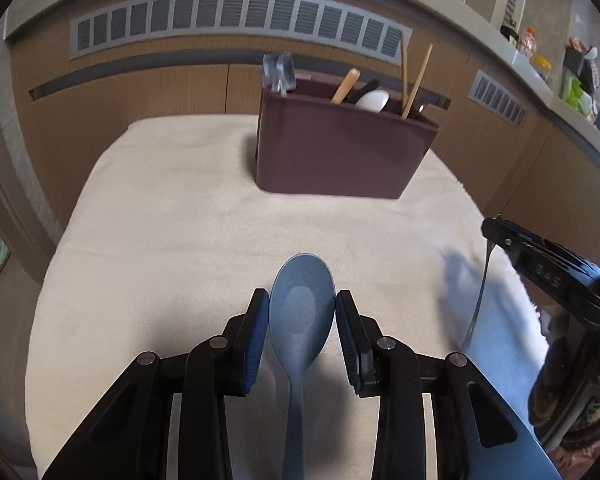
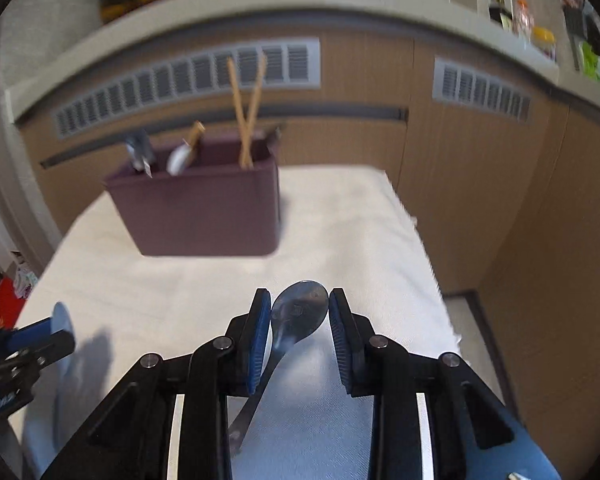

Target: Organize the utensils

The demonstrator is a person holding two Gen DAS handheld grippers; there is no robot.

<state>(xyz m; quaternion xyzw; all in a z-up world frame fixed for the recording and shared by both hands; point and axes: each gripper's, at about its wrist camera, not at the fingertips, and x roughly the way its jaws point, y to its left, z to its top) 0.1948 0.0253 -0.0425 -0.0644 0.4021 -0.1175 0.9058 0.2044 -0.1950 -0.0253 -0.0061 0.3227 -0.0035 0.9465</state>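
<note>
Left tool [image 1: 302, 300] clamping blue spoon [image 1: 300, 312], right tool [image 2: 299, 312] clamping metal spoon [image 2: 298, 314]

Blue spoon [image 1: 300, 312] handle: runs off the left wrist view's bottom edge.
Metal spoon [image 2: 298, 312] handle: partly hidden behind a blue pad.
Utensil holder [image 2: 204, 212]: blurred in the right wrist view; compartments and the contents' lower parts hidden.
Shelf items [image 1: 540, 60]: too small to identify.
</note>
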